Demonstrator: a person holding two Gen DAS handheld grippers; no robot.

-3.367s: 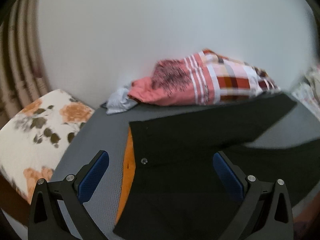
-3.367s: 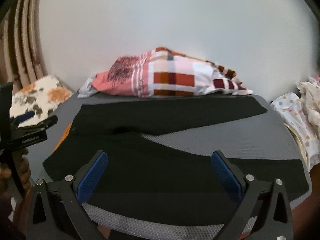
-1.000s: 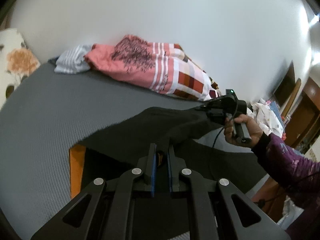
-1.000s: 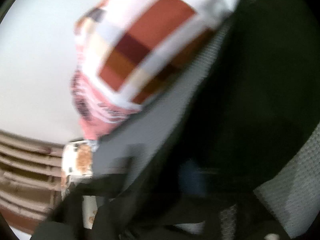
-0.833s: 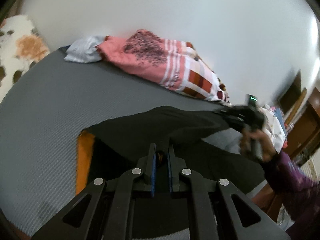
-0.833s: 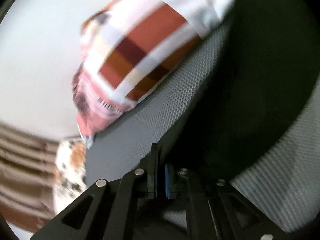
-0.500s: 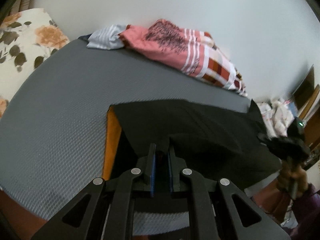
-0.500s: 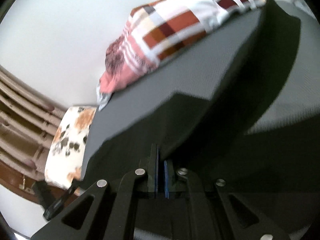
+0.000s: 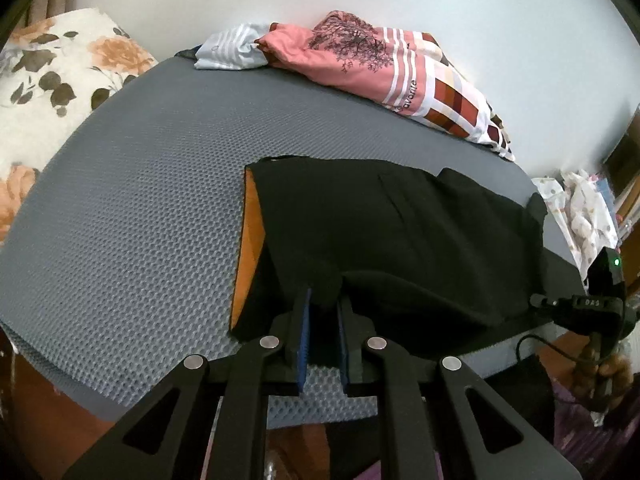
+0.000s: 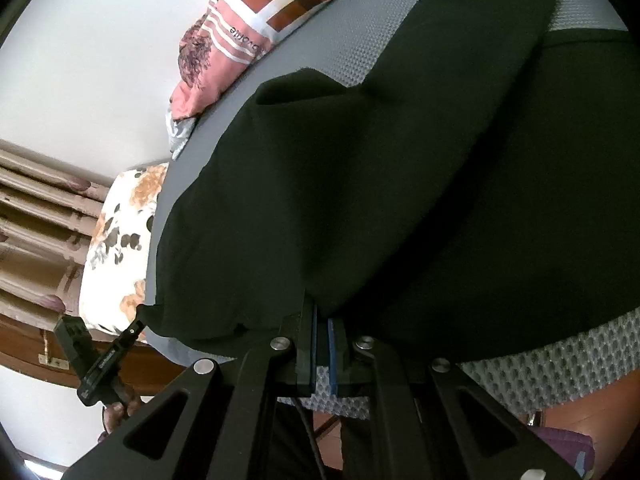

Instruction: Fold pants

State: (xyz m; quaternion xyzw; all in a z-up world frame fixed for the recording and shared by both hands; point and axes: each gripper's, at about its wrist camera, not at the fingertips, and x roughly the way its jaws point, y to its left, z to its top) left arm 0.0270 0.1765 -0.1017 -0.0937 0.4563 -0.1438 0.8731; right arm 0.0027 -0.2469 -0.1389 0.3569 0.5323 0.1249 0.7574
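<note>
Since the earlier frames both grippers have gone from wide open above the flat-spread trousers to clamped on the cloth, and the far leg has been carried over onto the near one.

Count: one pair of black woven pants (image 9: 400, 232), two grippers, one pink-and-plaid patterned pillow (image 9: 384, 64), one white-striped grey cloth (image 9: 228, 50), one floral cushion (image 9: 52, 84).

Pants lie on the grey honeycomb-mesh mattress (image 9: 140, 208), toward its near edge, folded lengthwise, legs stacked. Orange lining (image 9: 248, 248) shows along the waist end on the left. Top layer is not flat: one fold ridge runs near the front, and the far corner sticks up in the right wrist view.

Left gripper (image 9: 322, 320): blue-padded fingers (image 9: 305, 328) close together, black cloth pinched between them at the near hem. Right gripper (image 10: 322, 336): fingers (image 10: 312, 344) clenched almost fully on the pants' edge. Each gripper shows at the other's frame edge, handheld.
</note>
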